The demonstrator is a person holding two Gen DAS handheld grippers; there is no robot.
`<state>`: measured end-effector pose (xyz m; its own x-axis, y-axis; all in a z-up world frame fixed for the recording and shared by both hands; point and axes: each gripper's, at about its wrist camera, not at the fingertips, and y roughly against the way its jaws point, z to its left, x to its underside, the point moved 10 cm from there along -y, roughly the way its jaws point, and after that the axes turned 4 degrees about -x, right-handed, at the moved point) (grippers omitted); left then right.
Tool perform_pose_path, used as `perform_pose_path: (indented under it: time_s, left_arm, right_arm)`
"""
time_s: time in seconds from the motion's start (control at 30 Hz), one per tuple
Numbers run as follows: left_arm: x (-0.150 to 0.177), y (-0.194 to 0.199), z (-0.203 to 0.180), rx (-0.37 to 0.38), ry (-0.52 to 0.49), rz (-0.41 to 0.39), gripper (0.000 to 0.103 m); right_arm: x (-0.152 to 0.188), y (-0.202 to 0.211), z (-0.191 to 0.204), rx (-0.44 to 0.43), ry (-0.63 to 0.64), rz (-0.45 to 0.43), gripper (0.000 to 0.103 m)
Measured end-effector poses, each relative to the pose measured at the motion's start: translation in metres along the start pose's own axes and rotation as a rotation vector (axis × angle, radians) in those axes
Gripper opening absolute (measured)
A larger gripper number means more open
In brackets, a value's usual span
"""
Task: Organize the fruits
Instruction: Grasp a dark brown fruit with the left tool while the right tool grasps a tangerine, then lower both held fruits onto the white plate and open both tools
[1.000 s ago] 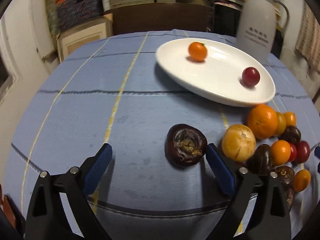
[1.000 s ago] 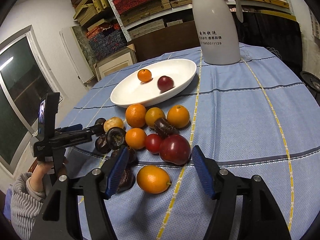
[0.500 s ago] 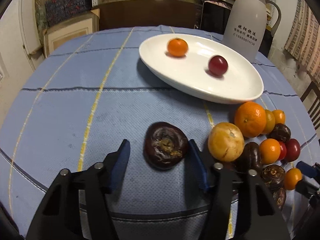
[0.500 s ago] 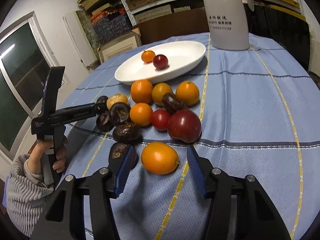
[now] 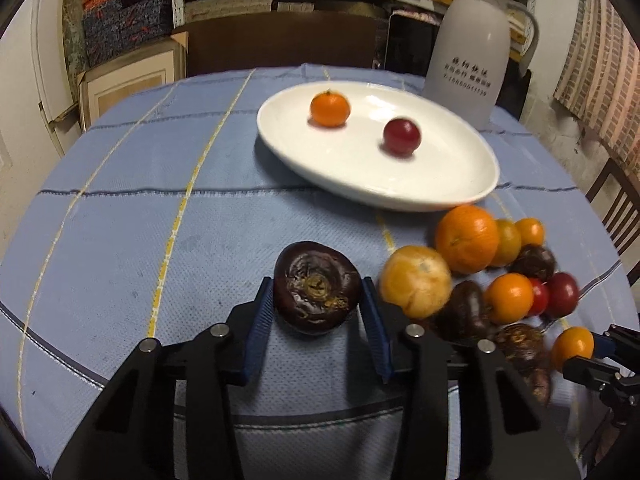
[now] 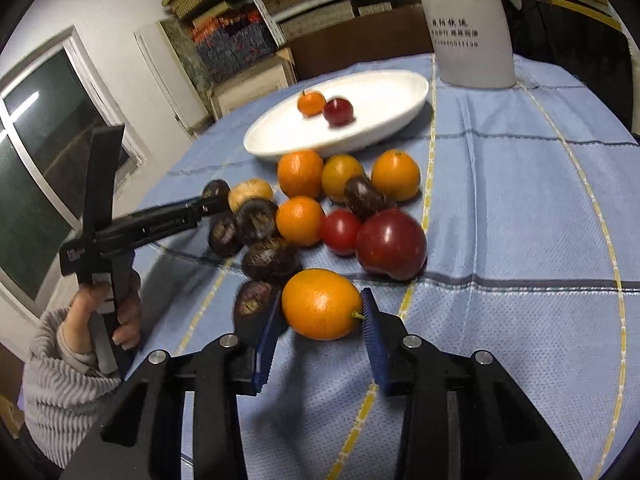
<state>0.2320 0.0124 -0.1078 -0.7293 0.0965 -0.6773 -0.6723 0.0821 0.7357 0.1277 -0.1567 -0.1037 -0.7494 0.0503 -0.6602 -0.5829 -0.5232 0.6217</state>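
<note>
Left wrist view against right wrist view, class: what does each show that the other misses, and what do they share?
Only the left wrist view shows the left gripper from behind, its fingers against a dark wrinkled fruit. Only the right wrist view shows the person's hand and the right gripper closing around an oval orange fruit. Both show the white plate holding a small orange and a red fruit, the fruit pile, and the white jug.
</note>
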Motion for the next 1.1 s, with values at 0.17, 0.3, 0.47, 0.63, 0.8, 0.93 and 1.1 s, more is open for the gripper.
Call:
perform_pose_path:
  time_s: [0.17, 0.3, 0.47, 0.63, 0.8, 0.93, 1.1]
  left_arm:
    - [-0.031, 0.023, -0.006, 0.052, 0.025, -0.051, 0.043]
    - [-0.066, 0.021, -0.015, 0.052, 0.016, -0.068, 0.043]
    - [-0.095, -0.005, -0.025, 0.058, 0.031, -0.057, 0.043]
    - [-0.097, -0.044, -0.03, 0.04, 0.012, -0.007, 0.043]
    - [-0.092, -0.061, -0.028, 0.048, 0.013, 0.02, 0.051]
    - [-0.095, -0.045, -0.026, 0.041, 0.02, -0.024, 0.07]
    - [-0.089, -0.014, -0.022, 0.025, 0.024, -0.088, 0.089]
  right_arm:
    - [-0.031, 0.019, 0.0, -0.042, -0.037, -0.066, 0.04]
    - [-0.087, 0.025, -0.004, 0.013, -0.018, -0.097, 0.04]
    - [-0.138, -0.015, -0.013, 0.022, -0.059, -0.11, 0.04]
    - [-0.153, -0.075, -0.029, 0.027, -0.087, -0.043, 0.04]
    - [-0.148, -0.097, -0.033, 0.056, -0.05, 0.002, 0.047]
    - [-0.153, -0.077, -0.026, 0.02, -0.054, -0.062, 0.063]
    - [-0.154, -0.036, -0.016, 0.006, -0.035, -0.211, 0.092]
